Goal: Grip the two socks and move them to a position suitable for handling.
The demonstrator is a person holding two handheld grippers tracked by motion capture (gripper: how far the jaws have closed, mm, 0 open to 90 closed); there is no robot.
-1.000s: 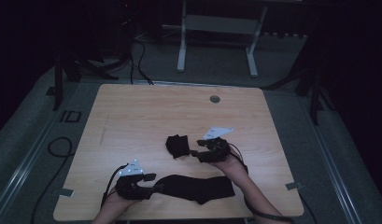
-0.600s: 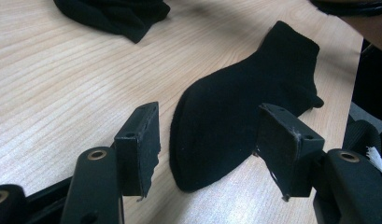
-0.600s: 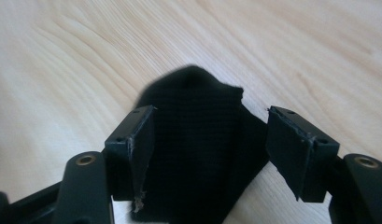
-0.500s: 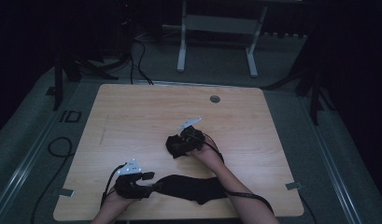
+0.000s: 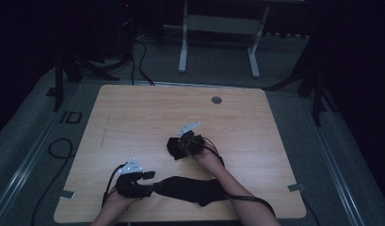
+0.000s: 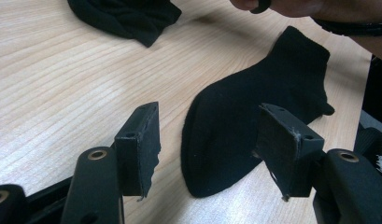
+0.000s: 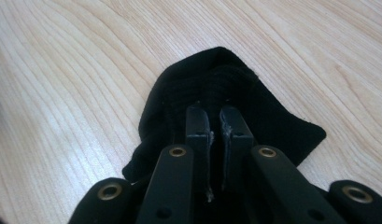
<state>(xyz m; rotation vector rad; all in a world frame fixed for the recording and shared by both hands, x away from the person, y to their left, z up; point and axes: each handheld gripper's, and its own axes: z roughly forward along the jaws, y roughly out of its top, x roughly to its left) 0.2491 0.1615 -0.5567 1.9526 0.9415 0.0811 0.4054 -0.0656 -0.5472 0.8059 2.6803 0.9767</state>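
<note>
a crumpled black sock (image 5: 175, 147) lies near the middle of the table (image 5: 133, 117), bunched into a small ribbed heap (image 7: 216, 88). the right gripper (image 7: 215, 116) sits on top of it, its jaws having just closed until nearly touching, pinching a fold of the fabric. a second black sock (image 6: 254, 126) lies flat by the near edge, just beside the first. the left gripper (image 6: 212, 140) rests with jaws about half open on either side of that sock's end, pads clear of it.
</note>
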